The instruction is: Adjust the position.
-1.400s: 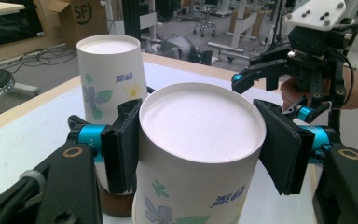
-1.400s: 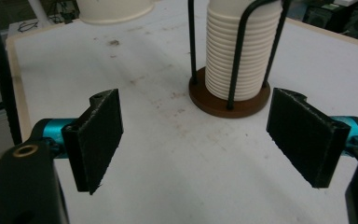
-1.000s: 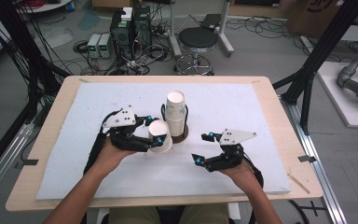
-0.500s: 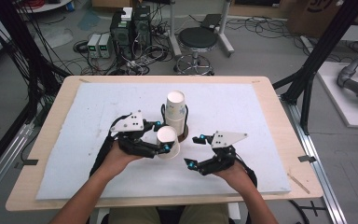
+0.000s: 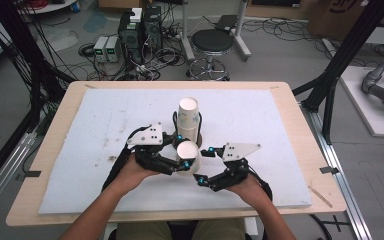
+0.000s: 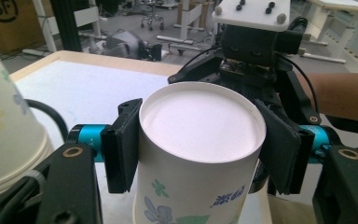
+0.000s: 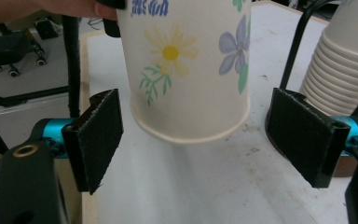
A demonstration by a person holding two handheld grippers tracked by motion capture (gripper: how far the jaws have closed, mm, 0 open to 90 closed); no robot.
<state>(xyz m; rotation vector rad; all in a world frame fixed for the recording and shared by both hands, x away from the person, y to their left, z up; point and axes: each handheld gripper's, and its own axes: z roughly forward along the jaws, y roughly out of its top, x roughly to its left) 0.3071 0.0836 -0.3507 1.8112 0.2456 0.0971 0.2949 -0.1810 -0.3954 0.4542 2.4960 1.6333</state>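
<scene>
On the white mat (image 5: pixel 80 145) that covers the wooden table (image 5: pixel 45 150), the left gripper (image 5: pixel 180 150) sits toward the left of the middle, its jaws clenched on the sides of a paper cup (image 5: pixel 188 156) that is turned upside down, its flat base facing up. In the left gripper view the two black pads (image 6: pixel 121 151) press against the cup's wall just below the base, one on each side. In the right gripper view the cup's rim hangs clear above the mat, so the cup is held in the air, not resting. Just behind it stands a stack of cups (image 5: pixel 188 119), also upside down, on a dark round holder (image 5: pixel 200 137) near the middle of the mat. To the right, the right gripper (image 5: pixel 205 167) points toward the held cup with its jaws spread wide; seen along them, the pads (image 7: pixel 95 135) stand on either side of the cup's lower rim without touching it.
</scene>
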